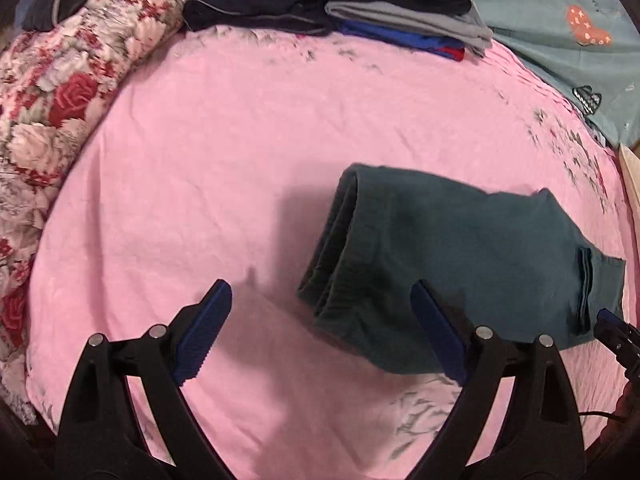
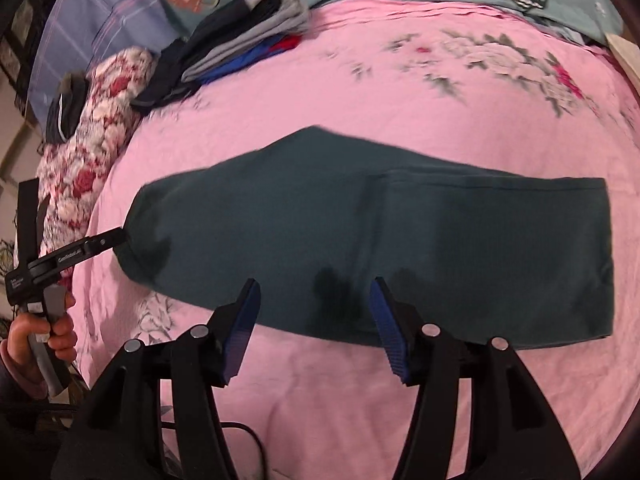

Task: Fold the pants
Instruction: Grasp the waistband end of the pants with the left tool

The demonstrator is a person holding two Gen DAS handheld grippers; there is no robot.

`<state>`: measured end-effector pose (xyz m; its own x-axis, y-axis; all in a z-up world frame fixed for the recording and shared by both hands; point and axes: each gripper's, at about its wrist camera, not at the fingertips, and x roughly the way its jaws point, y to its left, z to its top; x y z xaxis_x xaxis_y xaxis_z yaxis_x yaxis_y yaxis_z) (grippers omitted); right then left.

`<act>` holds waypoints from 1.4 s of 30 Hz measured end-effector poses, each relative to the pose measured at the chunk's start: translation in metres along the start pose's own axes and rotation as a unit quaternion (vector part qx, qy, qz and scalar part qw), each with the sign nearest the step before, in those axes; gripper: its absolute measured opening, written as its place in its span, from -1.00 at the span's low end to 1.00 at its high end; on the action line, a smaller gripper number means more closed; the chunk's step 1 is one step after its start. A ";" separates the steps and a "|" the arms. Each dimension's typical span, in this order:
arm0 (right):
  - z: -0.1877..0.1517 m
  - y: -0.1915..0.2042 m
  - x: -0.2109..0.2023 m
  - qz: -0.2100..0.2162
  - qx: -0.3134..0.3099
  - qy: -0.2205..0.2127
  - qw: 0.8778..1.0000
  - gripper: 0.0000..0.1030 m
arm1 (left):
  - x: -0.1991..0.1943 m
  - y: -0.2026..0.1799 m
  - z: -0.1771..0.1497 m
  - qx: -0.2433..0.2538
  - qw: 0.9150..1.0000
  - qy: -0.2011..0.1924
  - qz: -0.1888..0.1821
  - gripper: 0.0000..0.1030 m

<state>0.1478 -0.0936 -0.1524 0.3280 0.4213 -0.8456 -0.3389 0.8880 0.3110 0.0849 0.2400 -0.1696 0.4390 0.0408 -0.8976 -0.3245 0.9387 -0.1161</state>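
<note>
Blue-padded fingers (image 1: 204, 332) of the left gripper (image 1: 320, 336) sit closest to its lens, spread wide, nothing between them. One finger hangs over bare pink bedsheet (image 1: 200, 160), the other overlaps the near corner of the pants (image 1: 460, 248) in the view; contact cannot be told. Likely staged there to take the waistband end for another fold.

Right gripper (image 2: 314, 330) is also wide apart and empty, hovering just short of the pants' near long edge, shadows of its fingers falling on the cloth. Seen from the left wrist camera, only its tip shows at the far right edge, just beside the pants' pocket end.

Pants lie directly ahead of both grippers, flat on the sheet, dark teal, already doubled leg over leg into one long band. Ribbed waistband end is toward the left gripper, leg end stretches off to the right of the right gripper. A seam or layer edge shows about midway along. Judged: lengthwise fold done, crosswise fold still to come, hence one tool near each part of the band.

Left hand (image 2: 40, 340) is visible in the right wrist view, gripping the handle of its tool.

No containers in view. Far ahead of the grippers a stack of folded clothes (image 1: 400, 12) rests on the sheet, probably the finished pile. Floral quilt (image 1: 60, 92) is bunched off to the left, and a grey-green cover (image 1: 560, 48) with heart prints lies beyond.
</note>
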 end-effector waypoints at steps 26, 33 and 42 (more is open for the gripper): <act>-0.012 0.005 -0.004 -0.019 0.011 0.011 1.000 0.12 | 0.017 -0.024 -0.012 0.072 0.997 0.014 -0.023 -0.39; -0.010 -0.011 -0.011 -0.016 0.020 0.007 1.000 0.12 | 0.005 -0.020 -0.010 0.036 0.998 -0.004 -0.054 -0.52; -0.008 -0.026 -0.012 -0.003 0.024 0.009 1.000 0.12 | -0.015 -0.019 -0.012 0.006 0.996 -0.035 -0.084 -0.53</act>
<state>0.1454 -0.1230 -0.1535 0.3140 0.4136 -0.8546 -0.2950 0.8981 0.3263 0.0743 0.2174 -0.1588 0.5433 -0.0933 -0.8344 -0.2322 0.9383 -0.2561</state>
